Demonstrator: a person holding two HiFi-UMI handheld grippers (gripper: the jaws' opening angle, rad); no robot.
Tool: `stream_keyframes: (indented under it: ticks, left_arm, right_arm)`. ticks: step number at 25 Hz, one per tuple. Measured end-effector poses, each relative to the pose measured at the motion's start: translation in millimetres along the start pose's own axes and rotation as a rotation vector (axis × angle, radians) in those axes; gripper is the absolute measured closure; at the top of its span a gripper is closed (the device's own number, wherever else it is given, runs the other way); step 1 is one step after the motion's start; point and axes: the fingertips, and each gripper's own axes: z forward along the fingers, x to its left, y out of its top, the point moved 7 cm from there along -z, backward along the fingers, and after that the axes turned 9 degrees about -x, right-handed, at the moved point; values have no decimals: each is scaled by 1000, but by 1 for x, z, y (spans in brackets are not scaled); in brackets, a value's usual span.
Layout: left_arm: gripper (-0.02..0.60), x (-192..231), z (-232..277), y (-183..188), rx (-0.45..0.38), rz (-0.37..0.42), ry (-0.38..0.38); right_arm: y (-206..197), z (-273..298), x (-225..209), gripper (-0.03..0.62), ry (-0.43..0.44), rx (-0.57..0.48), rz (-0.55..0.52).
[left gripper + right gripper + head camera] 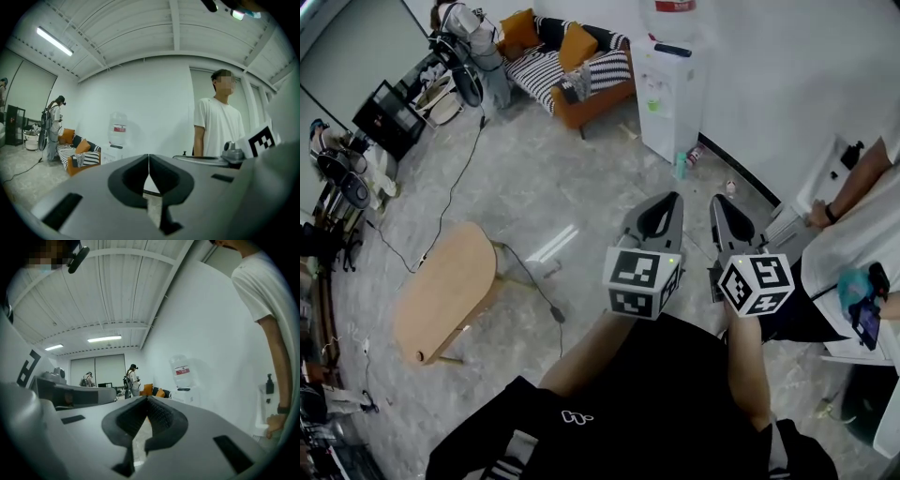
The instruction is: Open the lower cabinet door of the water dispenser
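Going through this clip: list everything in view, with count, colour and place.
dispenser: one, white, clear jug on top, against the far wall
sofa: one, orange with striped cushions, left of the dispenser
small bottle: one, green, on the floor beside the dispenser
table: one, light wood, oval, on the floor at left
black gear: several pieces, along the left wall
far person: one, grey clothes, beside the sofa
bystander: one, white shirt, at the right
left gripper: grey, marker cube, jaws together, empty
right gripper: grey, marker cube, jaws together, empty
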Motion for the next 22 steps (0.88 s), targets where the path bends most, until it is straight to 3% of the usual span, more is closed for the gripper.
stream_keyframes:
  ticks: [10, 22]
  left_arm:
    - [569, 15, 47, -16, 28, -18, -50]
    - [569, 73, 107, -31, 63, -77, -12]
  right_arm:
    - [-16, 33, -24, 585, -27, 32, 1]
    - [-37, 101, -40, 583, -14, 93, 5]
